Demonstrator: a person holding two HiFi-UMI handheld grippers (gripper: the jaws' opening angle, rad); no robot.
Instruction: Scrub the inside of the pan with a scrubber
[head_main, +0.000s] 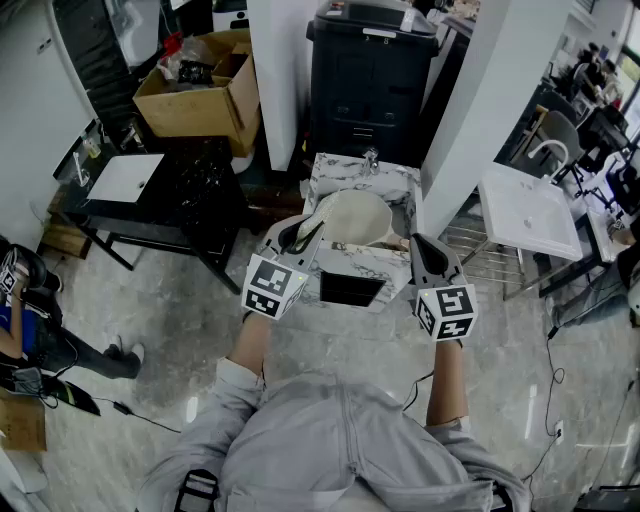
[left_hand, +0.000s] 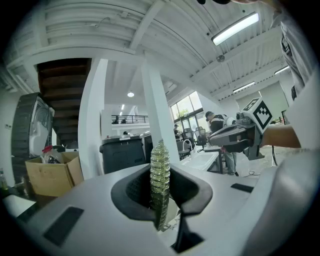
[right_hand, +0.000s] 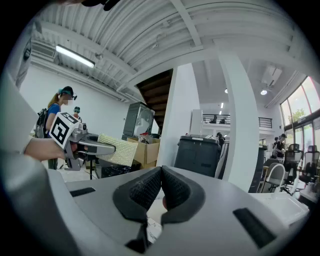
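The left gripper (left_hand: 161, 189) has its jaws pressed tight on the scrubber (left_hand: 160, 172), a thin yellow-green pad held edge-on and standing up past the pads. The right gripper (right_hand: 160, 192) has its jaws closed together with nothing seen between them. In the head view the pale pan (head_main: 356, 220) sits on the marble desk (head_main: 396, 186), just ahead of both grippers and touched by neither.

The main risk is the loose pan. If scrubbing starts while nothing steadies it, the push could slide or tip it on the smooth marble. The floppy scrubber may also fold or slip out under pressure.
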